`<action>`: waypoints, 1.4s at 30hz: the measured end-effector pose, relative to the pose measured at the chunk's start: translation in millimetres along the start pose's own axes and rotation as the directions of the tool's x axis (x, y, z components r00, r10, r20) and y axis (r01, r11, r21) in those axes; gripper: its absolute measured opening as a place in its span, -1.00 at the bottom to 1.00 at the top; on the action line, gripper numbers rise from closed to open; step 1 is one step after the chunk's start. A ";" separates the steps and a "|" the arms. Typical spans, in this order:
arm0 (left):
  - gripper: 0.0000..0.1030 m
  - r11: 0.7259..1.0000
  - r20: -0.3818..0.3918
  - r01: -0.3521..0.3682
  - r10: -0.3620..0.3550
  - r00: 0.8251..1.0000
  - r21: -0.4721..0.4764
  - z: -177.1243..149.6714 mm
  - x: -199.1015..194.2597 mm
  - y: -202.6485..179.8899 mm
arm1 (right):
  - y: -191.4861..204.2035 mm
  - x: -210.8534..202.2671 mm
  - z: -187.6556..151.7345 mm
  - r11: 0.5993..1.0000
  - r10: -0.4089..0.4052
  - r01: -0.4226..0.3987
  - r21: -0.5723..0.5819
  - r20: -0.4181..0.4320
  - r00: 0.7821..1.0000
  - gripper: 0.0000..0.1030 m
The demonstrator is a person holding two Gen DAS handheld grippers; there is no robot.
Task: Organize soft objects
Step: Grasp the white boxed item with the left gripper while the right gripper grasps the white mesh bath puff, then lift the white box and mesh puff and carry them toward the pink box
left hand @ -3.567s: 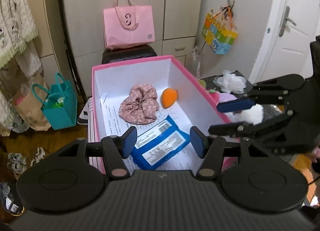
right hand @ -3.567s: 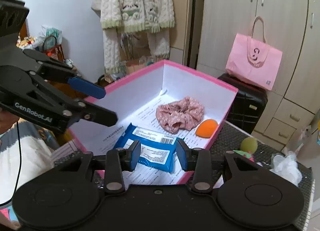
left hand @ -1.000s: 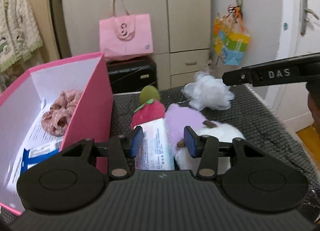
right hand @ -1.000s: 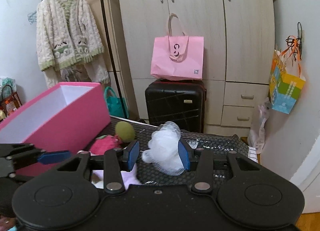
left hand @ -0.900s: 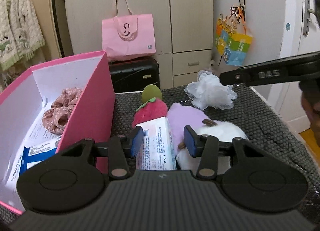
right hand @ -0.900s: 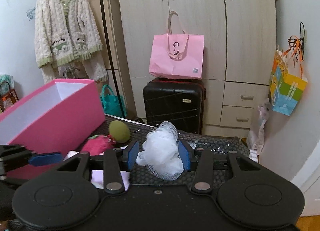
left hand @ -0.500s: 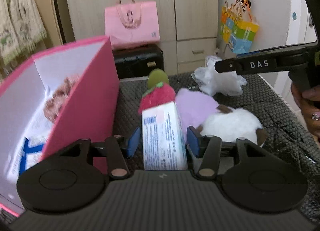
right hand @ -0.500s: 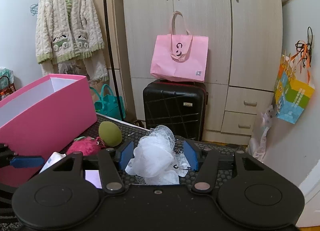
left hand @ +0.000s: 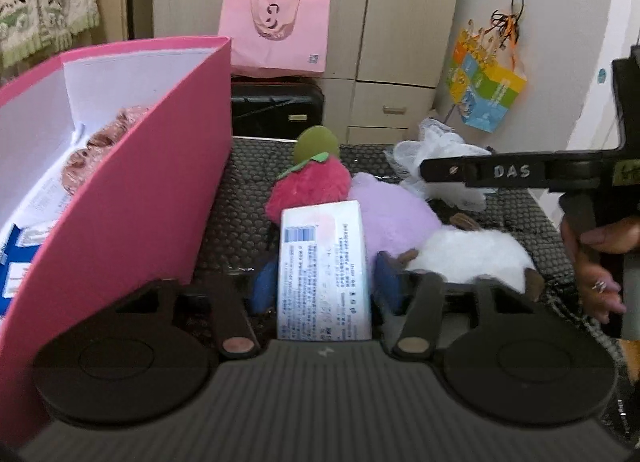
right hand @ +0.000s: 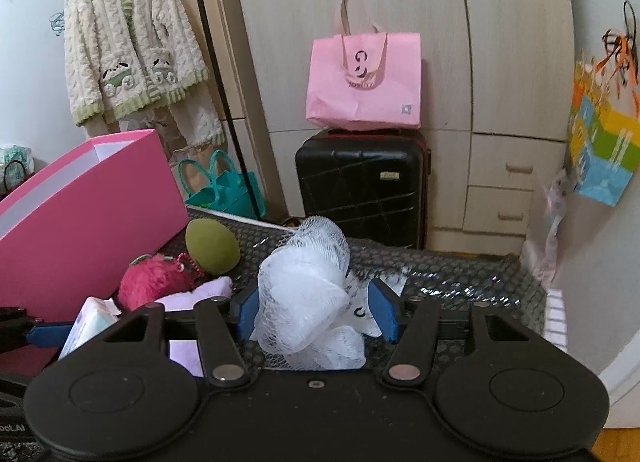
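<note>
My left gripper [left hand: 324,282] has its blue pads against both sides of a white tissue pack [left hand: 324,270] that stands on the dark mat, and its jaws are closing. The right gripper [right hand: 314,314] straddles a white mesh bath pouf [right hand: 304,294]. Its jaws are closing too, with the left pad at the mesh and a small gap at the right pad. To the left stands the pink box [left hand: 160,182], which holds a pink scrunchie [left hand: 96,146] and a blue pack [left hand: 16,262]. A pink strawberry plush [left hand: 312,186], a green egg sponge [left hand: 316,144], a purple plush [left hand: 392,214] and a white plush [left hand: 472,254] lie behind the tissue pack.
A dark bumpy mat [right hand: 460,274] covers the table. Behind it stand a black suitcase [right hand: 364,186] with a pink tote bag [right hand: 364,82] on top, and wardrobe doors. A person's hand [left hand: 600,246] holds the right gripper at the right edge.
Both grippers have come forward and down. The tissue pack now sits between the left pads, which have narrowed onto it, and the pouf sits deeper between the right pads.
</note>
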State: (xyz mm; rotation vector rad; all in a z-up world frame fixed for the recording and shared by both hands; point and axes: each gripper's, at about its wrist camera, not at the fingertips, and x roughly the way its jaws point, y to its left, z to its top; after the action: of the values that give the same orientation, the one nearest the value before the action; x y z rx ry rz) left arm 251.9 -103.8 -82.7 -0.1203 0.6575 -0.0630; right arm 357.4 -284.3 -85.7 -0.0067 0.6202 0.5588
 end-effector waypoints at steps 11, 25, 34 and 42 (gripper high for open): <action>-0.23 1.000 0.047 0.008 -0.007 0.999 -0.026 -6.3 -12.5 -2.3 | 26.2 -19.6 -10.8 0.994 -0.015 0.014 -0.110 -0.006 1.000 -0.28; -0.22 1.000 0.132 0.024 -0.022 0.991 -0.019 -10.7 -44.5 -3.6 | 40.1 -72.8 -31.2 0.992 -0.099 0.102 -0.078 0.042 0.994 -0.28; -0.22 0.997 0.143 0.072 -0.072 0.987 0.003 -16.0 -69.1 -2.1 | 52.0 -101.1 -52.6 0.986 -0.161 0.162 -0.023 0.064 0.985 -0.28; -0.22 0.993 0.139 0.109 -0.113 0.984 0.040 -26.0 -92.3 -0.3 | 67.3 -124.9 -72.8 0.984 -0.181 0.180 0.011 0.049 0.982 -0.28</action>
State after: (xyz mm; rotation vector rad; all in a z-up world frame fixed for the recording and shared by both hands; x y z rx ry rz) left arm 163.0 -97.5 -47.2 -0.1288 0.5083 -0.1711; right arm 200.0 -301.0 -65.8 -0.0428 0.5666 0.3802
